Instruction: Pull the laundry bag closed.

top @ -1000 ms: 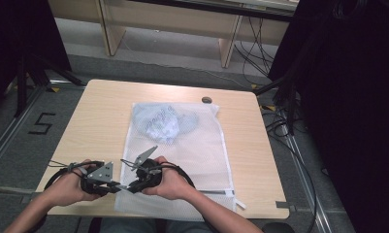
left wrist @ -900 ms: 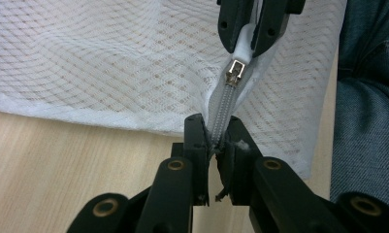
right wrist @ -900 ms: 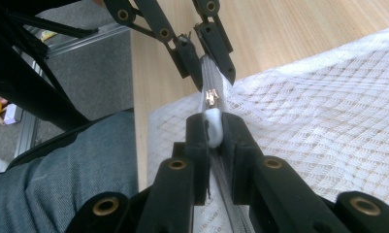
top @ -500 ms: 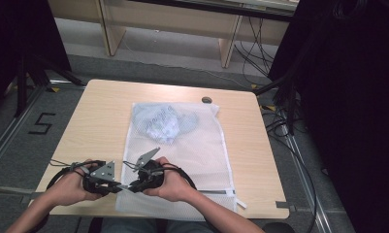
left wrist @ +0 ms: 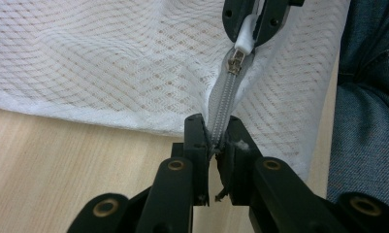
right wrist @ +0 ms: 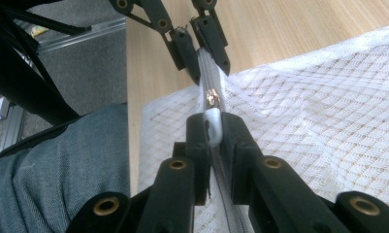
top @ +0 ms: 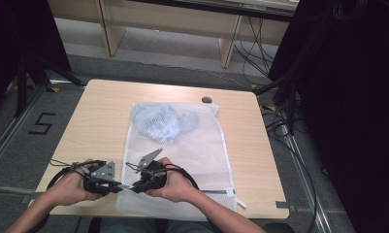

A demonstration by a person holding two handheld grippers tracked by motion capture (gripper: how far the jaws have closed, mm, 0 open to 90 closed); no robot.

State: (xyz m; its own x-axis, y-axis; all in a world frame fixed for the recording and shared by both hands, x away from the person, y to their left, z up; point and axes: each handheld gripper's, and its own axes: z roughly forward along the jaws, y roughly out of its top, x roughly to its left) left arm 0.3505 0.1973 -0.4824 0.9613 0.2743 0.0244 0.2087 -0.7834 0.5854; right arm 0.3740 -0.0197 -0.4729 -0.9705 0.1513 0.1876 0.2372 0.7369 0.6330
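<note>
A white mesh laundry bag [top: 192,150] lies flat on the wooden table [top: 100,116], with a light blue garment [top: 164,124] inside at its far end. A grey zipper [left wrist: 224,99] runs along the bag's near edge. My left gripper [left wrist: 216,132] is shut on the zipper's end at the bag's corner. A short way along, my right gripper [right wrist: 214,127] is shut on the white pull tab [right wrist: 212,124] of the metal slider [right wrist: 211,97]. In the high view the left gripper [top: 118,186] and right gripper [top: 134,186] meet tip to tip at the table's front edge.
A small dark round object [top: 206,100] sits by the table's far edge. The person's jeans [right wrist: 61,170] are just below the near edge. Black stands and cables [top: 284,97] crowd the floor to the right; a taped "5" [top: 41,124] marks the floor at left.
</note>
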